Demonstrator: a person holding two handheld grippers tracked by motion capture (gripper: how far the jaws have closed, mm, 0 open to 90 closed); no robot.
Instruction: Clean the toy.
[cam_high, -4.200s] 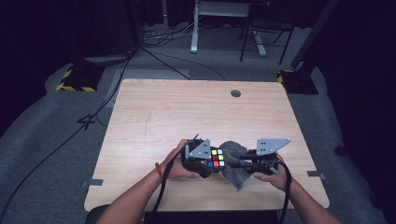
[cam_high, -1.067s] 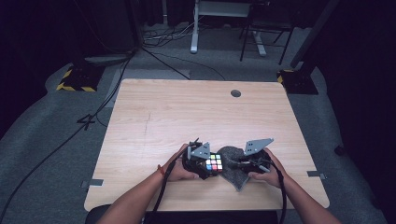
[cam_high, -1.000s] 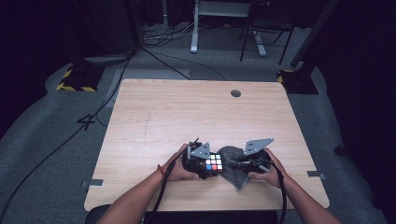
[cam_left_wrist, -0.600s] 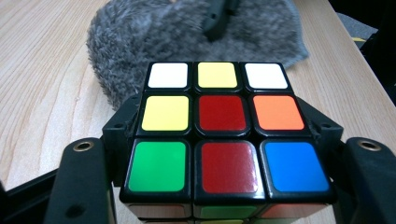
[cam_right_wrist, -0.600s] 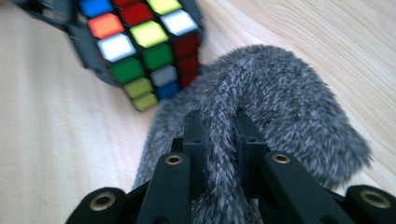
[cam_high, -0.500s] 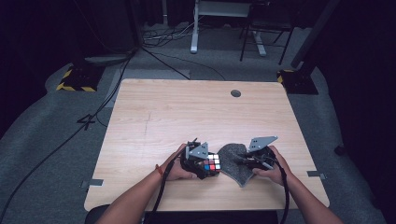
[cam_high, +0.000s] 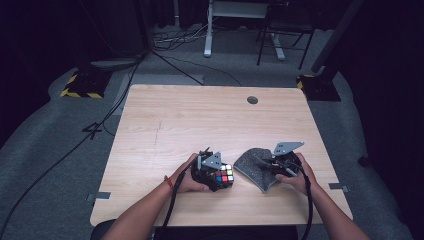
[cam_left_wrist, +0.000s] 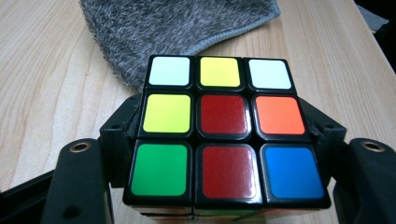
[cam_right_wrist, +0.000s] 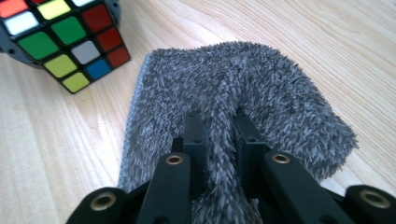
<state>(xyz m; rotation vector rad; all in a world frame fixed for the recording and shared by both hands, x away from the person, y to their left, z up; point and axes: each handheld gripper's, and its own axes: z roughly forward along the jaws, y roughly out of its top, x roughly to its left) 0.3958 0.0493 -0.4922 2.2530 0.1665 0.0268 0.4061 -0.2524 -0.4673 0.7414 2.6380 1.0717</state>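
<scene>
Pinching a raised fold of grey fluffy cloth (cam_right_wrist: 233, 116) between its black jaws, the right gripper (cam_high: 280, 165) sits near the bench's (cam_high: 200, 120) front edge, right of centre. The left gripper (cam_high: 210, 172), jaws just easing apart, clamps a colour cube (cam_left_wrist: 224, 130) by its sides just beside the cloth's left edge, cube and cloth apart.

My right gripper (cam_right_wrist: 215, 122) pinching a ridge of shaggy grey microfibre cloth (cam_right_wrist: 261, 88), pale wooden table (cam_right_wrist: 51, 140) beneath, multicoloured puzzle cube (cam_right_wrist: 65, 37) just beside the cloth.
</scene>
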